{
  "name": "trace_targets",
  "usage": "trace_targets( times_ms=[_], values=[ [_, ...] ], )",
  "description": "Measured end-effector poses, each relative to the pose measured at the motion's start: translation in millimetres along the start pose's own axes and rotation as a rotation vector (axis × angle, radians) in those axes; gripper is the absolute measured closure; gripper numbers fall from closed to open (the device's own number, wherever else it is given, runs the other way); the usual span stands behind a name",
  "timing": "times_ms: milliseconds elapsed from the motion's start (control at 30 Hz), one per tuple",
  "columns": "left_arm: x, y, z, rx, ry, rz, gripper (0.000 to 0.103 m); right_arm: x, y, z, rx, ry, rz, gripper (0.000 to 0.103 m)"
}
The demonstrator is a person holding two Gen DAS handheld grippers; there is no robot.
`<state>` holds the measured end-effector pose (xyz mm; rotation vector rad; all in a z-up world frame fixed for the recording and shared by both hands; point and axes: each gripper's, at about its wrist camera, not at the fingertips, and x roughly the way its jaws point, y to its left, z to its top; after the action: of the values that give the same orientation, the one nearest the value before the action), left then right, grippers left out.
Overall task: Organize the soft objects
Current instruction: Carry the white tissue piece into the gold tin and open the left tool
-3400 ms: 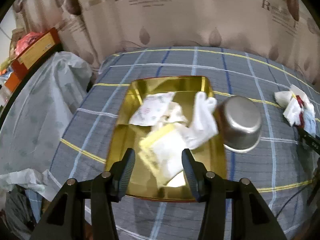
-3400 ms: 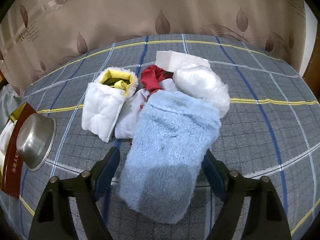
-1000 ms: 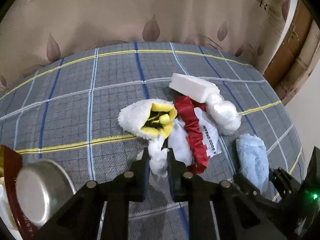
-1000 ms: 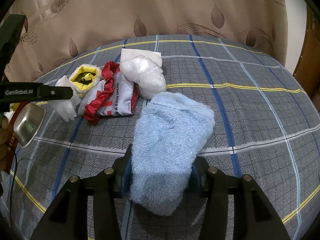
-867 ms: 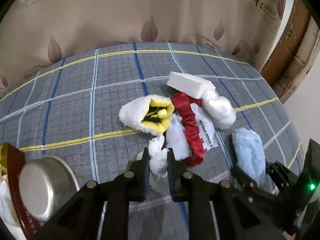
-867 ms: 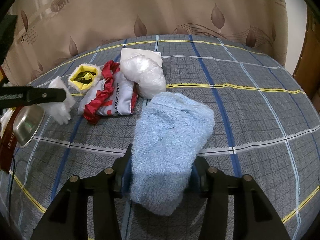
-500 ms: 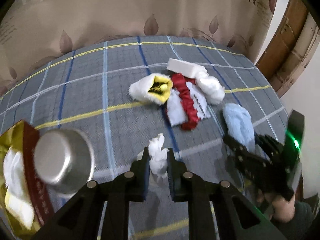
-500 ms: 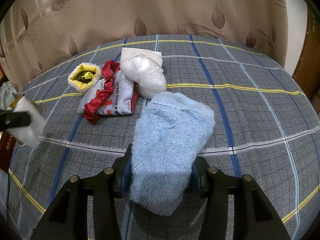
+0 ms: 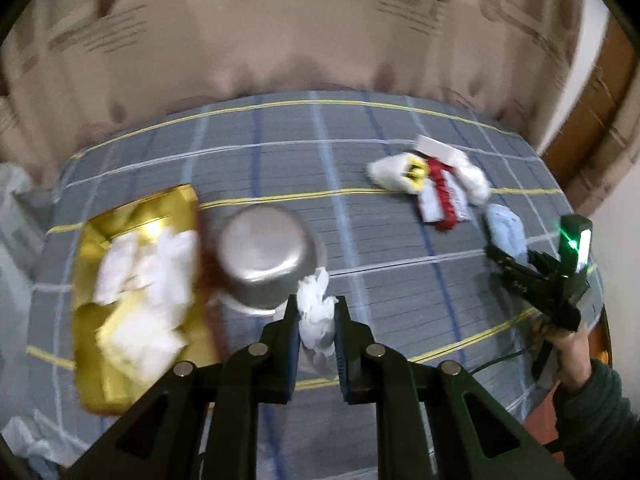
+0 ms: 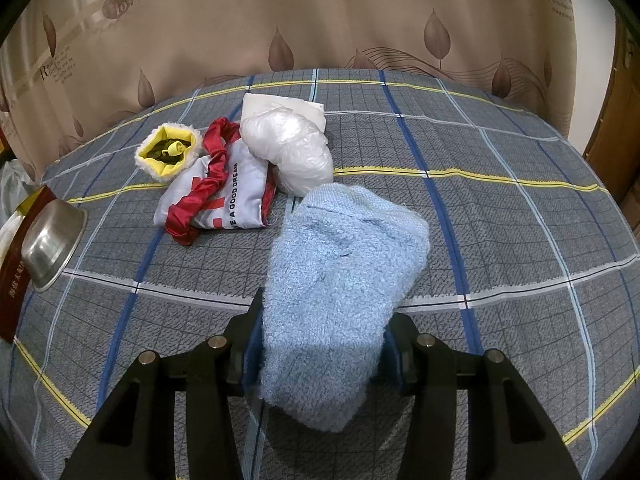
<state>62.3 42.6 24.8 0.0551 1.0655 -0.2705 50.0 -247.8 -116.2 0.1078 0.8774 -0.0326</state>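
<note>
Grey plaid cloth (image 10: 500,216) with blue, white and yellow lines covers the whole surface, and a beige curtain (image 10: 320,16) printed with brown leaves and lettering hangs right behind it. A wooden door frame (image 9: 600,128) shows at two o'clock in the left wrist view.

Count them: one gold rectangular tray (image 9: 92,264) at nine o'clock, white soft packets heaped inside. One upturned steel bowl (image 9: 264,256) touches its right edge. At one o'clock, one little heap: one white fluffy pouch with yellow lining (image 10: 168,152), one white printed bag with a red ruffled band (image 10: 224,196), one clear plastic-wrapped white bundle (image 10: 292,148), one flat white packet (image 10: 280,106) behind it.

Two grippers. The left gripper (image 9: 318,324) is clamped on one crumpled white tissue wad (image 9: 316,312), held off the cloth, just beside the bowl's near rim. The right gripper (image 10: 320,344) squeezes one pale blue fluffy towel (image 10: 340,280), which lies on the cloth at centre, its far end touching the wrapped bundle. One hand (image 9: 566,350) in a dark green sleeve (image 9: 592,416) holds that gripper at four o'clock.
</note>
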Motion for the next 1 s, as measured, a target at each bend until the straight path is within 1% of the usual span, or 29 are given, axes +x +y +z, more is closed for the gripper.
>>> trace_targets(
  times_ms=[267, 367, 467, 500, 567, 600, 633, 767, 800, 1000],
  values=[
    [-41, 73, -23, -0.110, -0.033, 0.117, 0.088, 0, 0, 0, -0.008, 0.001, -0.008, 0.056],
    [-51, 103, -33, -0.146, -0.043, 0.179, 0.088, 0, 1, 0, -0.010, 0.002, -0.012, 0.056],
    [-56, 130, -36, -0.177, -0.050, 0.233, 0.088, 0, 2, 0, -0.013, 0.002, -0.017, 0.056],
    [-55, 140, -36, -0.190, -0.049, 0.239, 0.088, 0, 2, 0, -0.015, 0.002, -0.017, 0.056],
    [-52, 160, -33, -0.220, -0.052, 0.289, 0.088, 1, 2, 0, -0.016, 0.002, -0.018, 0.056],
    [-49, 169, -30, -0.232, -0.046, 0.298, 0.088, 1, 2, 0, -0.015, 0.002, -0.017, 0.056],
    [-44, 180, -27, -0.254, -0.043, 0.294, 0.088, 1, 3, 0, -0.014, 0.002, -0.016, 0.056],
    [-25, 203, -17, -0.293, -0.028, 0.274, 0.087, 1, 2, 0, -0.018, 0.002, -0.021, 0.056],
    [-19, 206, -13, -0.296, -0.021, 0.263, 0.087, 1, 2, 0, -0.017, 0.002, -0.020, 0.056],
    [11, 222, 2, -0.304, 0.014, 0.290, 0.086, 1, 2, 0, -0.017, 0.002, -0.018, 0.055]
  ],
)
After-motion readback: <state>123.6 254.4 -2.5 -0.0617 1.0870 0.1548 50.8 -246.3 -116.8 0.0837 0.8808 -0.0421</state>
